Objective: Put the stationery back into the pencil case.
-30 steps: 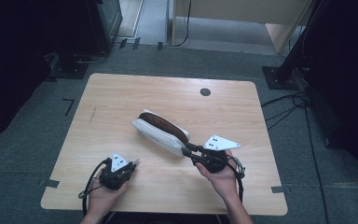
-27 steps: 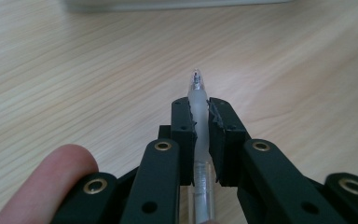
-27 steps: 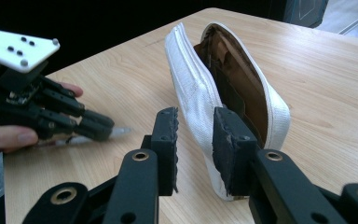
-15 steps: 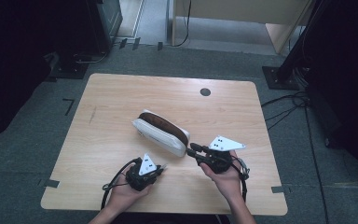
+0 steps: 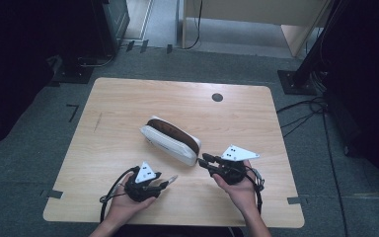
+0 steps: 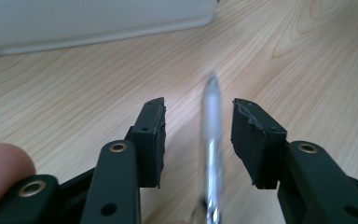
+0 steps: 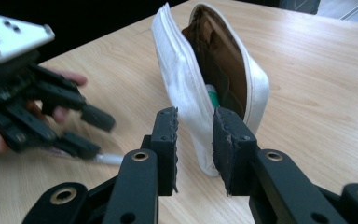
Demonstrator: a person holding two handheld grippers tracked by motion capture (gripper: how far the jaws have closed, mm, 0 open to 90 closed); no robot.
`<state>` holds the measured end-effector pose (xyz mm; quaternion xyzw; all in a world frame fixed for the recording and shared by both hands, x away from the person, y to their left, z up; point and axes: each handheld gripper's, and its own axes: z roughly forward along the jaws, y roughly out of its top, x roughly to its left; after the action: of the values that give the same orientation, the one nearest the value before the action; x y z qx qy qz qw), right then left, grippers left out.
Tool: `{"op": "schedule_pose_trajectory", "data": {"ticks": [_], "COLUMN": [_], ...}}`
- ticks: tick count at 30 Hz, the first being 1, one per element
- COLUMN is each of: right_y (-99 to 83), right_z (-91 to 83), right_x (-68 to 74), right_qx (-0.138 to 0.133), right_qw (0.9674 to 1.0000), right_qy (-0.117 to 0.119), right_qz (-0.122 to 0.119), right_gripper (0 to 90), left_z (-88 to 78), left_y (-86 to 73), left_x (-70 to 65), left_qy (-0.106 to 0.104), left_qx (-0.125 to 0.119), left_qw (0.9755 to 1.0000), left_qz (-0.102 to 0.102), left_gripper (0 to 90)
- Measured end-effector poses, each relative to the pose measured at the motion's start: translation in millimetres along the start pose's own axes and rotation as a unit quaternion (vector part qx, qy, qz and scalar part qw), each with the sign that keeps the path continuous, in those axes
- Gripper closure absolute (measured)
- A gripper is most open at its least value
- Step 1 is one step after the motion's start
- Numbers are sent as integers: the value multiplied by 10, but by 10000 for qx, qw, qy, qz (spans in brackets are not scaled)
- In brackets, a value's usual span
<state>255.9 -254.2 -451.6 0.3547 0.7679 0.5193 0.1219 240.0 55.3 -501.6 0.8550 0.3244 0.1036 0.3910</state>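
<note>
Left hand-held gripper has just been opening its jaws, and a blurred silvery pen lies between them untouched, released; the high view shows the pen's tip poking toward the white pouch at the middle of the bench. Since the earlier frames this gripper has slid right, toward the pouch. Right hand-held gripper clamps the pouch's near end; its view shows the brown lining and something green inside.
</note>
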Motion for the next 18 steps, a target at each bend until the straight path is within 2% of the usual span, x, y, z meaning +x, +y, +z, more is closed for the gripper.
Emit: {"op": "schedule_pose_trajectory", "data": {"ticks": [1, 5, 8, 12, 16, 18], "right_y": [-14, -99, -182, -225, -282, -304], "right_z": [5, 64, 167, 249, 369, 425], "right_x": [-3, -15, 13, 48, 96, 123], "right_qx": [26, 176, 384, 490, 652, 717], "right_qw": [10000, 9998, 9990, 9980, 9958, 9950], "right_qy": [8, 76, 209, 345, 536, 602], "right_qz": [-1, -30, -123, -214, -342, -347], "right_gripper": [702, 697, 690, 682, 671, 668], "left_z": [-52, -234, -320, -354, -380, -374], "left_y": [-30, -146, -226, -354, -419, -414], "left_x": [41, 227, 291, 250, 191, 170], "left_qy": [13, -25, -46, -125, -204, -339], "left_qx": [-22, -134, -182, -66, 31, 49], "left_qw": [10000, 9988, 9976, 9975, 9983, 9984], "left_qz": [-41, -470, -672, -690, -538, -442], "left_gripper": [537, 495, 448, 418, 424, 444]}}
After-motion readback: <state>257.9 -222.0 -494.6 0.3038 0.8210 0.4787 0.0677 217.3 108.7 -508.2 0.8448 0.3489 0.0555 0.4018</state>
